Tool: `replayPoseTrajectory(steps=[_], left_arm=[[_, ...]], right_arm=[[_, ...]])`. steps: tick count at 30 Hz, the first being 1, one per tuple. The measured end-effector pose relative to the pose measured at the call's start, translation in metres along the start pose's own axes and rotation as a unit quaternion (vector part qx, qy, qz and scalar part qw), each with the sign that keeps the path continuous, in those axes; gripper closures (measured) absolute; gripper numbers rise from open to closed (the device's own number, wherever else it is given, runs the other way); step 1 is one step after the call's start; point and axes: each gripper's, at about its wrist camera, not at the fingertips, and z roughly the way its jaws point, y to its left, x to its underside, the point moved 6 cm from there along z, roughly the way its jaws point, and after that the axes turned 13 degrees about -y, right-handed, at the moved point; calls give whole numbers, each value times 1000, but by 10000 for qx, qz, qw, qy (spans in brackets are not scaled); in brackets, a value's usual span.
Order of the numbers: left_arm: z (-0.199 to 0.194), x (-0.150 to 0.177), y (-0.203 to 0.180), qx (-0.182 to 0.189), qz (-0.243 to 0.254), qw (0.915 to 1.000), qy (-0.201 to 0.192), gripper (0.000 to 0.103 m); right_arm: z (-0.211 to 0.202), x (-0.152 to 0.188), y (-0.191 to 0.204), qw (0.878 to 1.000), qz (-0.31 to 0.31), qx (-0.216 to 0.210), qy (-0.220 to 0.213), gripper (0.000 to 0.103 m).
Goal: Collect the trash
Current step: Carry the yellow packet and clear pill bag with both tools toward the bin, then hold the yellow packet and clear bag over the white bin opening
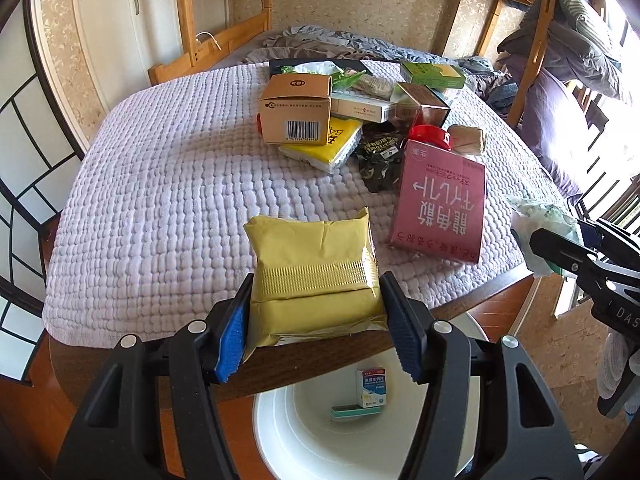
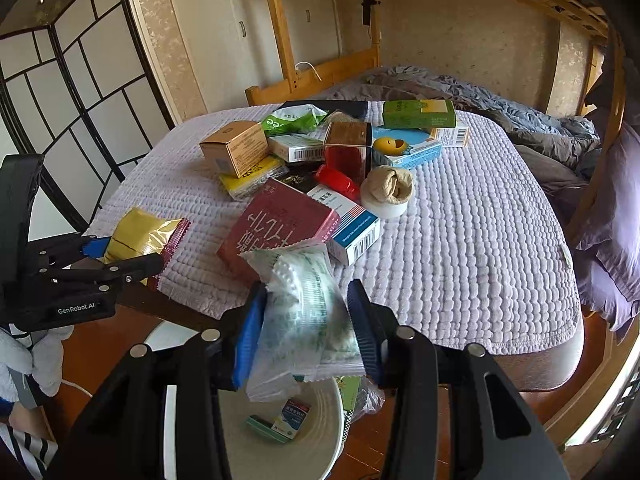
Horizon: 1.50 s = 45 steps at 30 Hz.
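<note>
My left claw (image 1: 316, 320) clamps a gold packet (image 1: 316, 268); right claw (image 2: 306, 332) pinches a clear wrapper (image 2: 308, 312), both over the white bin (image 1: 304, 440) below the table (image 1: 160, 184).

the left gripper (image 1: 316, 312) is pointing steeply downward, its two blue-padded fingers (image 1: 232, 336) pressing on either side of a gold packet (image 1: 312, 268) that it is holding. the right gripper (image 2: 306, 328) is tilting downward as well, its jaws squeezing a clear crinkled wrapper (image 2: 304, 312) between the pads. in the right wrist view the left gripper is showing side-on at the left edge, and a white-gloved hand (image 2: 24, 356) is gripping the handle below it.
</note>
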Motion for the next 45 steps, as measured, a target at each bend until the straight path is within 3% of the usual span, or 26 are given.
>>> replayPoseTrajectory(steps=[25, 45], left_arm=[[-13, 41, -16, 252, 27, 9993, 286, 41], [-13, 67, -25, 376, 81, 9978, 540, 41]], right_arm=[[-10, 38, 39, 9982, -133, -430, 400, 61], [-7, 58, 46, 9968, -238, -451, 623, 61]])
